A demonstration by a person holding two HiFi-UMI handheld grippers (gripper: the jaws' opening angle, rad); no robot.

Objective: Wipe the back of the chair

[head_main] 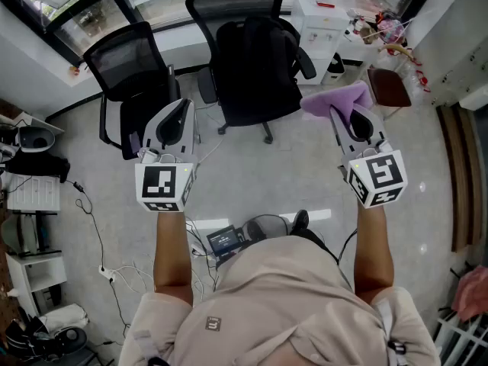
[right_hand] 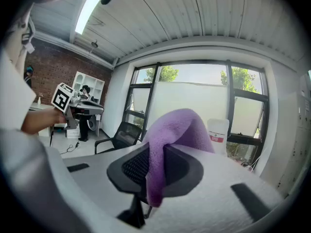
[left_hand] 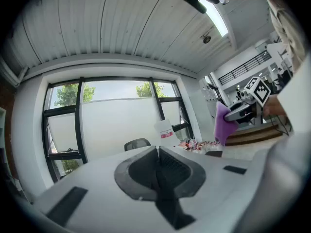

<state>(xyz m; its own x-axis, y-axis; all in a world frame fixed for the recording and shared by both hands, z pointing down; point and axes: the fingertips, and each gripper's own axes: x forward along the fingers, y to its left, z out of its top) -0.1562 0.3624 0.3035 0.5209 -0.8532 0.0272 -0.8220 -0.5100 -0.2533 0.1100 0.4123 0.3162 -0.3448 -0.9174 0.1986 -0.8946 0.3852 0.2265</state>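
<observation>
The right hand-held gripper (head_main: 341, 114) pinches a purple cloth (head_main: 334, 100); the left hand-held gripper (head_main: 181, 107) is closed on nothing; the middle black chair (head_main: 255, 67) stands apart at 12 o'clock; step close, press the cloth flat, rub top down.

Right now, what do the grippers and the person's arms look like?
The left gripper and right gripper are light grey, tapered shells with black ribbed pads. Each carries a white cube printed with black square markers. The person wears a beige short-sleeved shirt.
</observation>
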